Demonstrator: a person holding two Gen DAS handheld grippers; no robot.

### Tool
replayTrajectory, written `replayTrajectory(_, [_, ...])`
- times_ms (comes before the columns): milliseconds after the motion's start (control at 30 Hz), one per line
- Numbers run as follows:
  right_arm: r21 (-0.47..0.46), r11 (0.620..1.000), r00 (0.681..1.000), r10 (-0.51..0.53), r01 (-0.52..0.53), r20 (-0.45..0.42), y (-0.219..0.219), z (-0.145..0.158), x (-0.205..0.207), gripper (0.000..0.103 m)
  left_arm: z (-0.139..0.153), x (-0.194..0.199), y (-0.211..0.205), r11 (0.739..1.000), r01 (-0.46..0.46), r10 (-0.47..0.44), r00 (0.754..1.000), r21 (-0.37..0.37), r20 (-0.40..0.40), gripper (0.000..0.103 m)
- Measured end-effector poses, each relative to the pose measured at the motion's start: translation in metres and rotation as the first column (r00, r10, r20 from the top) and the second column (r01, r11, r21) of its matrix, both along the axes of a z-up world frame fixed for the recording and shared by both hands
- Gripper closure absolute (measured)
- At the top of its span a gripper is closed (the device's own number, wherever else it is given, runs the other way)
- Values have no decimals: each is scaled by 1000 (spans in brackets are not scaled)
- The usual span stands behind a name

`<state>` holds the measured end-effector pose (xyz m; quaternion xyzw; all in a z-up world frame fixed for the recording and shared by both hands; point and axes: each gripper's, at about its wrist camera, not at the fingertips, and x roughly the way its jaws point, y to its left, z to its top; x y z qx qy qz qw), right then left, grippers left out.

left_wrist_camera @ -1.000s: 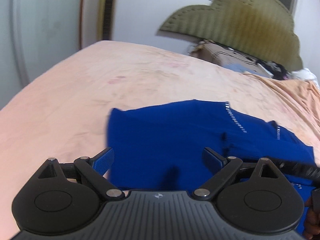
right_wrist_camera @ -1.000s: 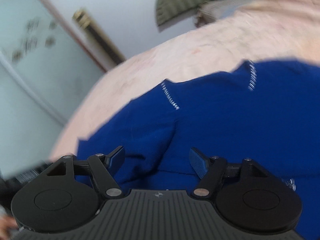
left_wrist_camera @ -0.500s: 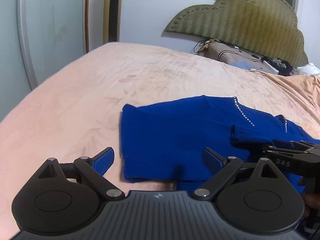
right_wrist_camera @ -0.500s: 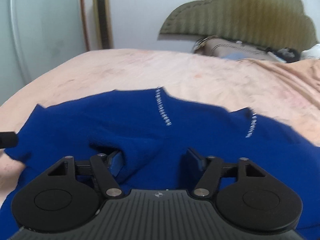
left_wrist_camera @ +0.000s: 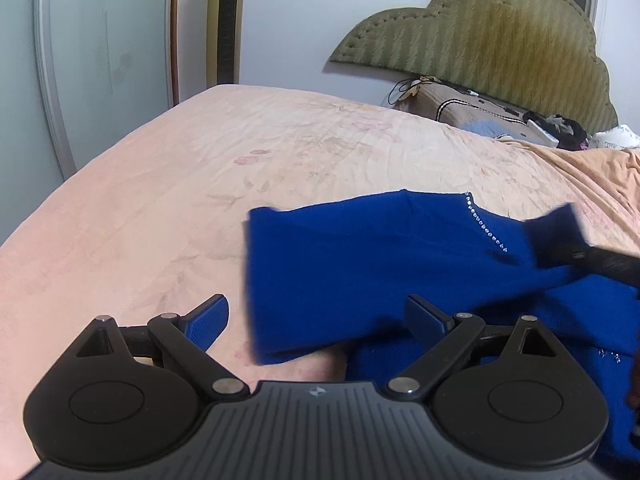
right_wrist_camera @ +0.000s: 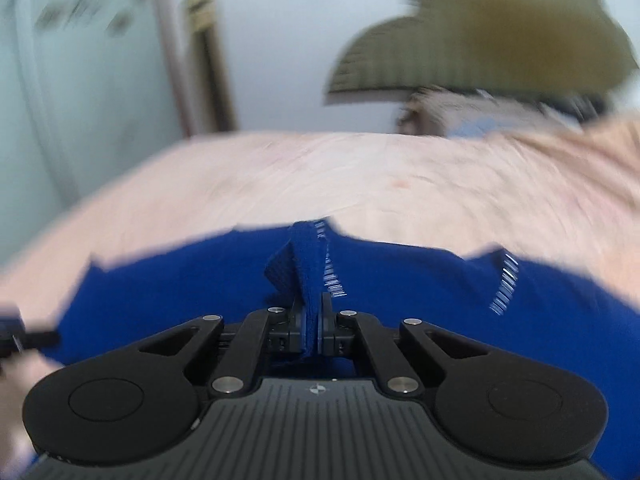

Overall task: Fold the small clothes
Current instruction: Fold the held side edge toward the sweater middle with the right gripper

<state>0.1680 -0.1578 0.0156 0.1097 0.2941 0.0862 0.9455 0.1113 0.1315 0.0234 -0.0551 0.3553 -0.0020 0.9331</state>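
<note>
Peach bedsheet (left_wrist_camera: 200,200) covers the bed. Blue garment (left_wrist_camera: 360,264) lies spread on it, near edge by both grippers. Right gripper (right_wrist_camera: 311,334): jaws clamped tight on a pinched fold of the garment, lifted clear. Left gripper (left_wrist_camera: 316,320): jaws spread wide, holding nothing, garment's corner between them.

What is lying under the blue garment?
The blue garment lies on the peach bedsheet, seen all around it. Whatever is directly beneath the cloth is covered.
</note>
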Motion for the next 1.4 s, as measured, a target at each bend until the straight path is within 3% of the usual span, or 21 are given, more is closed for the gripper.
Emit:
replayTrajectory(167, [126, 971, 978, -207, 202, 23, -65, 4, -17, 98, -1, 3, -5, 1000, -4, 4, 1000, 0, 2, 8])
replayTrajectory(400, [251, 900, 929, -369, 356, 7, -126, -8, -45, 97, -7, 9, -8, 1000, -17, 17, 1000, 3, -21, 8])
replayTrajectory(533, [305, 876, 926, -369, 374, -76, -143, -28, -55, 94, -14, 19, -15, 1000, 1, 0, 999, 5, -49, 8])
replayTrajectory(600, [326, 862, 921, -373, 389, -113, -147, -35, -60, 85, -16, 22, -20, 1000, 11, -10, 999, 22, -52, 8])
replayTrajectory(667, [361, 835, 910, -391, 415, -142, -153, -41, -66, 82, -18, 25, -26, 999, 21, -19, 998, 40, -58, 8])
replayTrajectory(767, [462, 770, 897, -399, 440, -190, -168, -52, -67, 69, -20, 27, -31, 999, 31, -29, 998, 44, -62, 8])
replayTrajectory(900, [530, 731, 900, -387, 431, -199, -176, -56, -61, 66, -20, 30, -37, 998, 37, -34, 997, 55, -66, 8])
replayTrajectory(1000, [528, 729, 897, -403, 435, -183, -179, -53, -62, 66, -19, 30, -38, 997, 42, -38, 997, 63, -62, 8])
replayTrajectory(1100, [504, 748, 899, -403, 432, -172, -181, -48, -68, 92, -19, 29, -40, 997, 47, -43, 998, 69, -53, 8])
replayTrajectory(1200, [421, 796, 898, -414, 436, -148, -180, -41, -73, 93, -21, 30, -43, 996, 53, -48, 997, 77, -61, 8])
replayTrajectory(1400, [354, 820, 892, -434, 449, -127, -186, -43, -73, 92, -28, 31, -47, 994, 64, -57, 996, 91, -74, 8])
